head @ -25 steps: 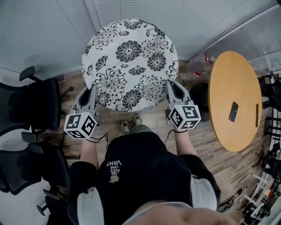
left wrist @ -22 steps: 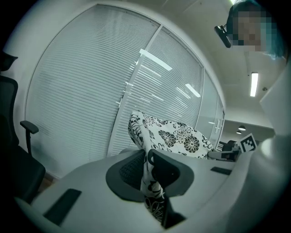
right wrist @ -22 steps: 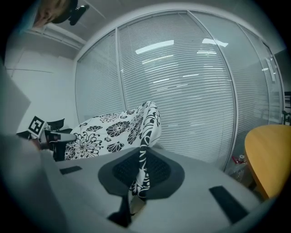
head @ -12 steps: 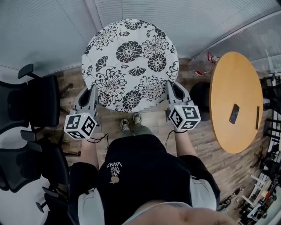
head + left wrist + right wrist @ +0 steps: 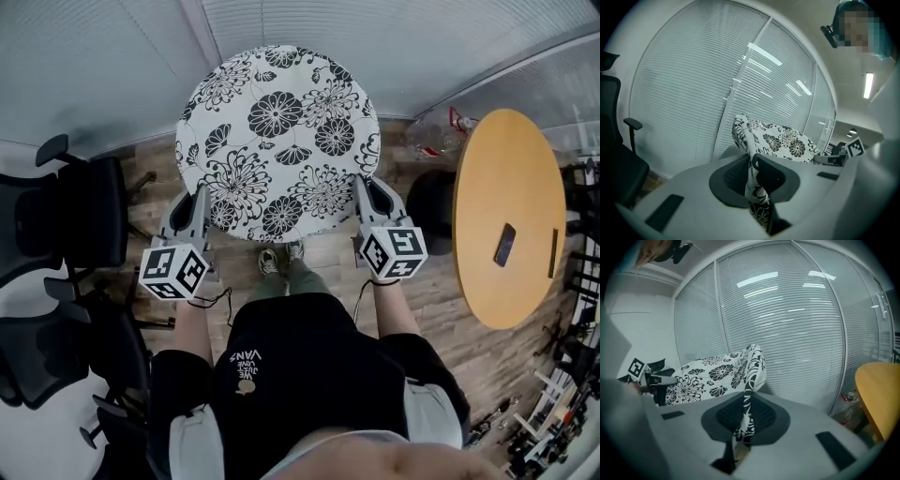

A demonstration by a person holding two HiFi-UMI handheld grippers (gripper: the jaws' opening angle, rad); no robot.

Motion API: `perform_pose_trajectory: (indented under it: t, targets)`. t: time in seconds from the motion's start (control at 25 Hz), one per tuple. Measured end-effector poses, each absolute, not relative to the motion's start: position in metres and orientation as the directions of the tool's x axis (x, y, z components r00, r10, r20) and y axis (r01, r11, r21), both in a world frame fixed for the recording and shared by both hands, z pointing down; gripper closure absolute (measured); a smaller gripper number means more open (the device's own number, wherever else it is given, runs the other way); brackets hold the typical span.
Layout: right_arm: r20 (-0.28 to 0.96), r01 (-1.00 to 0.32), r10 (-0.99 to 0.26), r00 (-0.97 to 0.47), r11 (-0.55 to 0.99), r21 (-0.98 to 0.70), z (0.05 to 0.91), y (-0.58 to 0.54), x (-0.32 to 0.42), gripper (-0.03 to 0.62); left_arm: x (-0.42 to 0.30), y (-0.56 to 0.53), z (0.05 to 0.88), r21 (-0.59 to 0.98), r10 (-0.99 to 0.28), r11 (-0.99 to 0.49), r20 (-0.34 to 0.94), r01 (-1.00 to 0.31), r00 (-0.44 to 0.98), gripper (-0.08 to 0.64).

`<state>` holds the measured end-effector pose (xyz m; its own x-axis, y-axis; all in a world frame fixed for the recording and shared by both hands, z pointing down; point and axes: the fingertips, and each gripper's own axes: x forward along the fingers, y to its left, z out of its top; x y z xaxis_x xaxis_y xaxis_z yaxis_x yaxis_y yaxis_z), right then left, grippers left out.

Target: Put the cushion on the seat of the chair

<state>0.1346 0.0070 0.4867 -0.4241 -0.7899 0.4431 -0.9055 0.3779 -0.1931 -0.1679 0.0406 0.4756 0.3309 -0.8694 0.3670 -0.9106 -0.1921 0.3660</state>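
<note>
A round white cushion (image 5: 277,139) with black flower print hangs in the air in front of the person, held flat between both hands. My left gripper (image 5: 200,208) is shut on its left edge, and the fabric (image 5: 752,180) is pinched between the dark pads. On the opposite side my right gripper (image 5: 361,199) is shut on the right edge, with a fold of cloth (image 5: 744,420) squeezed in the jaws. The cushion (image 5: 712,373) spreads away to the left in the right gripper view. A chair under the cushion is hidden in the head view.
Black office chairs (image 5: 66,225) stand at the left. A round wooden table (image 5: 506,211) with a phone (image 5: 505,245) on it is at the right, with bottles (image 5: 441,131) on the floor behind it. Window blinds (image 5: 394,37) close off the far side.
</note>
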Motion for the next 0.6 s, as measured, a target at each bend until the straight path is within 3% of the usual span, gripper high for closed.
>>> perform_pose_trajectory:
  t: [0.6]
  targets:
    - [0.492, -0.904, -0.759, -0.426, 0.367, -0.218, 0.482, 0.003, 0.133, 0.558, -0.168, 0.035, 0.466, 0.349, -0.836, -0.171, 0.443, -0.921, 0.323, 0.517]
